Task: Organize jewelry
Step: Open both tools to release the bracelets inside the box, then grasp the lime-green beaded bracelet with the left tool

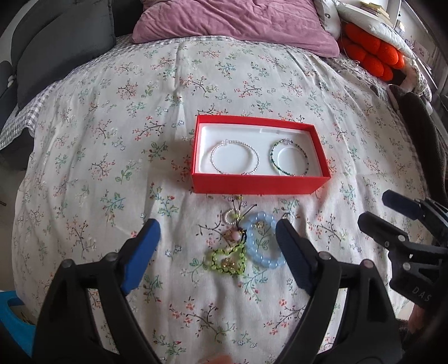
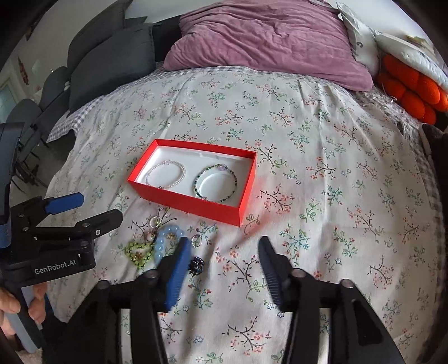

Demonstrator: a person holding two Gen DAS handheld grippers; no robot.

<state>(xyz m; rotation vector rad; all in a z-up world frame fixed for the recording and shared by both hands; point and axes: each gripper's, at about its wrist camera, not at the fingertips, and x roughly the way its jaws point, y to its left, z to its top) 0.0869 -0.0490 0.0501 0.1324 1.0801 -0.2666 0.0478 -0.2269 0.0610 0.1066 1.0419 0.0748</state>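
A red box [image 1: 253,186] [image 2: 193,205] with a white lining lies on the floral bedspread. It holds a white bead bracelet [image 1: 234,159] [image 2: 166,175] on the left and a green bead bracelet [image 1: 288,158] [image 2: 215,183] on the right. In front of it lie a pale blue bead bracelet [image 1: 261,243] [image 2: 165,242], a green beaded heart charm [image 1: 228,260] [image 2: 138,253], a small pearl ring charm [image 1: 231,217], a small ring [image 2: 196,240] and a dark bead piece [image 2: 196,264]. My left gripper [image 1: 217,240] is open above the loose pieces. My right gripper [image 2: 222,254] is open and empty, just right of them.
A purple pillow [image 1: 238,22] [image 2: 268,42] lies at the head of the bed. An orange cushion [image 1: 369,53] [image 2: 414,89] sits at the back right. Dark grey cushions [image 2: 112,64] stand at the back left. The bedspread [image 2: 336,182] stretches to the right of the box.
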